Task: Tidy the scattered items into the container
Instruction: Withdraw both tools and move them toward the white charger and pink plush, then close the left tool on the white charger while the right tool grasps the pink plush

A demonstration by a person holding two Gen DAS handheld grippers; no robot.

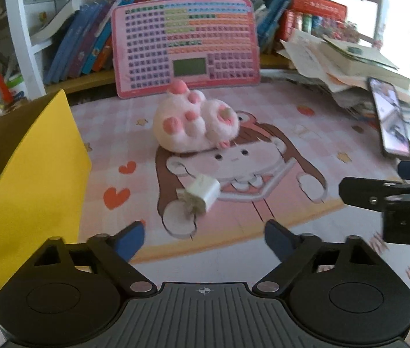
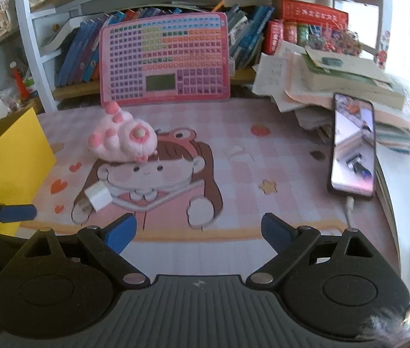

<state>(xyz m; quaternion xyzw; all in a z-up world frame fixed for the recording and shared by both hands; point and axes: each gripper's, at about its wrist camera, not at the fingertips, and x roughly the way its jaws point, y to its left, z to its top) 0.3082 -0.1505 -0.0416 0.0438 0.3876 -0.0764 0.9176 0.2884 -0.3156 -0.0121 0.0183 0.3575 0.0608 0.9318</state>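
Note:
A white charger plug lies on the pink cartoon desk mat. Behind it rests a pink and white plush toy. The yellow box stands at the left edge with its flap up. My left gripper hovers just short of the plug, open, with nothing between its blue fingers. My right gripper is open and empty over the mat, to the right of the plug. In the left wrist view it shows at the right edge.
A pink keyboard-style board leans on a shelf of books at the back. At the right, a phone with a white cable leans against a stack of papers and books.

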